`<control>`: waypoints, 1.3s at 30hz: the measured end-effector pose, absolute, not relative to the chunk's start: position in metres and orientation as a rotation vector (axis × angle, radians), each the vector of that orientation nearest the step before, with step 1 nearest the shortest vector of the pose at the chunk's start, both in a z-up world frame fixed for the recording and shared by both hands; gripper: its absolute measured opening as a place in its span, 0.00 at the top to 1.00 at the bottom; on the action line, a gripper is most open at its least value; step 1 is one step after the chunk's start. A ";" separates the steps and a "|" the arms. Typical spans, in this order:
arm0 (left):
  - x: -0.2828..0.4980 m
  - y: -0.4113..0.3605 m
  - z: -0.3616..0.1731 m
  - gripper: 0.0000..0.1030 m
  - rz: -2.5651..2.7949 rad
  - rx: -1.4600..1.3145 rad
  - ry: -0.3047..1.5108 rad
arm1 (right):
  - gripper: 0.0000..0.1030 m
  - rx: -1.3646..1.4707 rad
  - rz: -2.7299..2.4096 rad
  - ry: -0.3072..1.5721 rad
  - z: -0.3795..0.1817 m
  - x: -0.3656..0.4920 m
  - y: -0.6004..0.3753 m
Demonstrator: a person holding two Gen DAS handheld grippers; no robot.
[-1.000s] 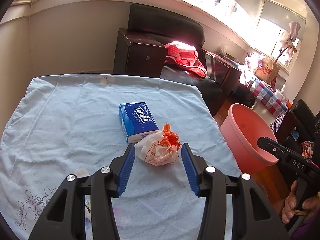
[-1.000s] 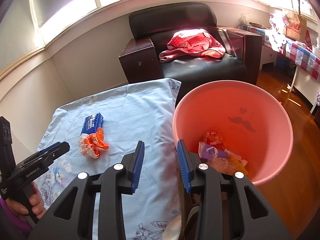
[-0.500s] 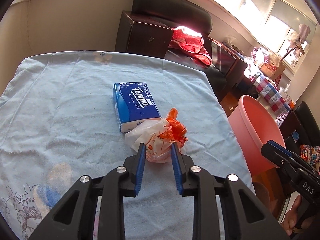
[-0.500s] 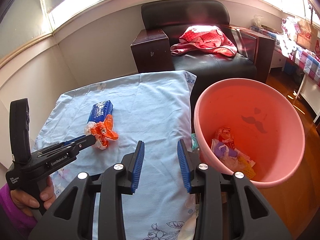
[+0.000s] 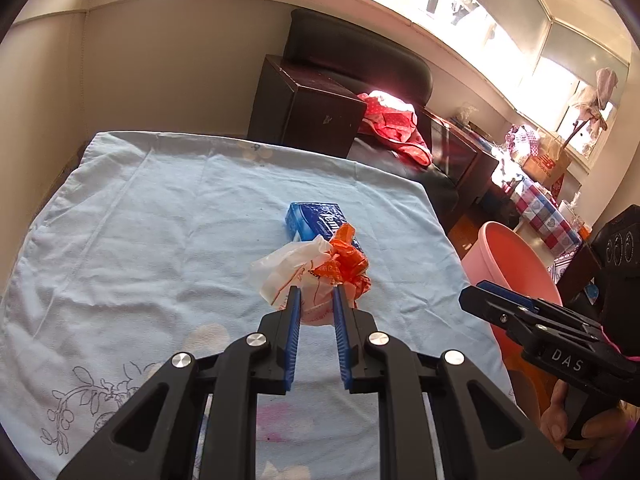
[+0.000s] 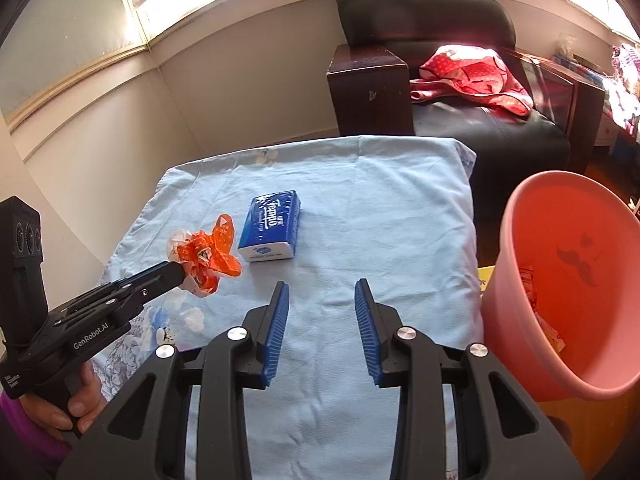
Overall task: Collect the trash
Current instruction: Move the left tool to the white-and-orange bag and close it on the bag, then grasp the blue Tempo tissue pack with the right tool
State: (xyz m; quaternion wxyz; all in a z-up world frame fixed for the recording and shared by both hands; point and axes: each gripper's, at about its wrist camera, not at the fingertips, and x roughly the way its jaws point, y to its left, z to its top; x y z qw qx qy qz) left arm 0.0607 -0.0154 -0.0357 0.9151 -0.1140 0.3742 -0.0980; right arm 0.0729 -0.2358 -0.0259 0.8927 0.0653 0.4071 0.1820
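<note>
A crumpled white and orange plastic bag [image 5: 312,276] is pinched between the blue pads of my left gripper [image 5: 316,296], lifted a little above the light blue tablecloth [image 5: 160,220]. The right wrist view shows the same bag [image 6: 206,254] held off the cloth at the left gripper's tip [image 6: 180,270]. My right gripper [image 6: 322,292] is open and empty over the cloth's near part. The pink bin [image 6: 568,280] stands beside the table on the right with several wrappers inside; it also shows in the left wrist view [image 5: 512,264].
A blue Tempo tissue pack [image 6: 272,224] lies on the cloth just behind the bag. A black armchair [image 6: 460,92] with a red cloth [image 6: 472,68] and a dark wooden side table [image 6: 368,84] stand behind the table.
My left gripper closed on the plastic bag and lifted it off the cloth, away from the tissue pack. My right gripper drew left, so the bin sits farther right in its view.
</note>
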 end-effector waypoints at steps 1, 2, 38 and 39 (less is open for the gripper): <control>0.060 -0.011 -0.035 0.85 -0.192 -0.241 0.768 | 0.66 0.133 0.390 0.848 -0.026 0.074 -0.230; 0.059 -0.005 -0.035 0.85 -0.184 -0.248 0.766 | 0.66 0.133 0.404 0.850 -0.026 0.077 -0.224; 0.051 0.044 -0.045 0.85 -0.134 -0.333 0.769 | 0.47 -0.055 0.326 0.926 -0.062 0.156 -0.127; 0.052 0.044 -0.046 0.85 -0.132 -0.332 0.772 | 0.46 -0.062 0.324 0.925 -0.064 0.157 -0.127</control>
